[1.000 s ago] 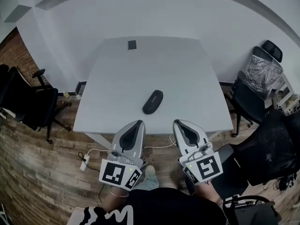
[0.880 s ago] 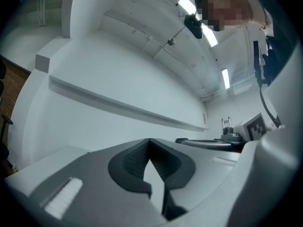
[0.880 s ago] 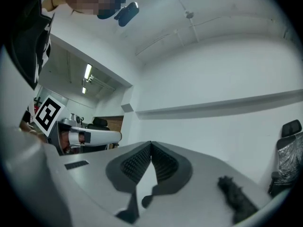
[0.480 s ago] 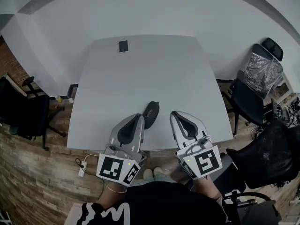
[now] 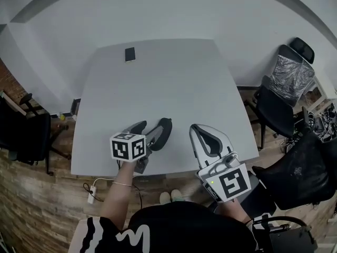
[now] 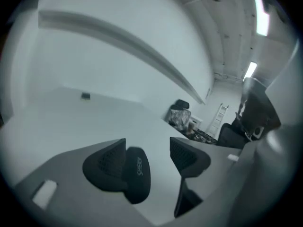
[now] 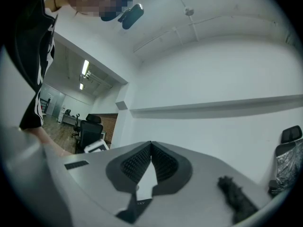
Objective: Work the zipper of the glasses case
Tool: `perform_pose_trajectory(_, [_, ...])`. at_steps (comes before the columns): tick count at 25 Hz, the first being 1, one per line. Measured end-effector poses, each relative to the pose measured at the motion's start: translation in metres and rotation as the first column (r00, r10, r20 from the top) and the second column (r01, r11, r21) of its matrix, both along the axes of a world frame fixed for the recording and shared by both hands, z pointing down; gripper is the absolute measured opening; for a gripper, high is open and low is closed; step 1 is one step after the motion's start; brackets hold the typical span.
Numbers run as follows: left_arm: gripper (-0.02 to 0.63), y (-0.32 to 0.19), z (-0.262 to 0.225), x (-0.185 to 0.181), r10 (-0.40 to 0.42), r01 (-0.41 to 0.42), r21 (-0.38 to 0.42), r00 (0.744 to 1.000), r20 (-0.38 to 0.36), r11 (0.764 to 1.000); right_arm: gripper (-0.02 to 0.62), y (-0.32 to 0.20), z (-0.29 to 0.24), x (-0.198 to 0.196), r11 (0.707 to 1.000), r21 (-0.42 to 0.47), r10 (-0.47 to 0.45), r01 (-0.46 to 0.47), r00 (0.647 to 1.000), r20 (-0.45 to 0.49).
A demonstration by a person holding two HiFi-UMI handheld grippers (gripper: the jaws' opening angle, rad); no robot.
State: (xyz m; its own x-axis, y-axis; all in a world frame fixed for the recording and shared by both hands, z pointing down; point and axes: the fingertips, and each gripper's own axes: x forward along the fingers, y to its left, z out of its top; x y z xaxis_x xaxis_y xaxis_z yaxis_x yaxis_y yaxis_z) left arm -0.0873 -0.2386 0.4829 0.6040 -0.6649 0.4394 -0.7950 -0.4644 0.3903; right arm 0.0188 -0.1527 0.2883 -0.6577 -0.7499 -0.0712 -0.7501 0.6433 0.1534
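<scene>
On table (image 5: pixel 174 78), 1 glasses case (image 5: pixel 162 128), 1 phone (image 5: pixel 129 54)

The head view looks steeply down onto the pale grey rectangular table (image 5: pixel 158 78); the left gripper view skims close across it, sharing the black oval glasses case (image 5: pixel 161 133); the right gripper view faces level toward the white wall (image 7: pixel 213 79).
</scene>
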Motion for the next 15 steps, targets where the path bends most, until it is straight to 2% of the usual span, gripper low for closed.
perform_pose_trajectory(1, [0.299,-0.006,0.025,0.005,0.053,-0.055,-0.107,0.998,-0.021,0.993,0.008,-0.001,0.001,0.001,1.0,-0.006,0.006,-0.006,1.0,-0.007])
perform_pose_trajectory(2, [0.327,-0.01,0.046,0.008,0.098,-0.103,-0.195,0.994,-0.039,0.975,0.008,-0.001,0.003,0.002,1.0,-0.017,0.014,-0.014,1.0,-0.016])
perform_pose_trajectory(4, [0.33,-0.021,0.079,0.008,0.132,-0.134,-0.285,0.991,-0.025,0.949,0.008,-0.001,0.004,0.002,1.0,-0.022,0.019,-0.019,0.999,-0.035])
perform_pose_trajectory(6, [0.33,-0.033,0.097,0.003,0.128,-0.12,-0.312,0.992,0.005,0.943,0.008,0.001,0.005,0.001,1.0,0.0,0.007,-0.007,0.999,-0.046])
perform_pose_trajectory(10, [0.33,-0.035,0.105,0.023,0.184,-0.189,-0.353,0.982,-0.048,0.916,0.008,0.005,0.011,0.009,1.0,-0.009,0.025,-0.026,0.998,-0.058])
perform_pose_trajectory(14, [0.341,-0.031,0.13,0.038,0.28,-0.22,-0.402,0.955,0.098,0.889,0.008,0.003,0.012,0.02,0.999,-0.008,0.053,-0.054,0.997,-0.056])
perform_pose_trajectory(15, [0.352,-0.029,0.136,0.041,0.295,-0.223,-0.418,0.949,0.115,0.881,0.008,0.002,0.012,0.022,0.998,-0.009,0.056,-0.057,0.997,-0.055])
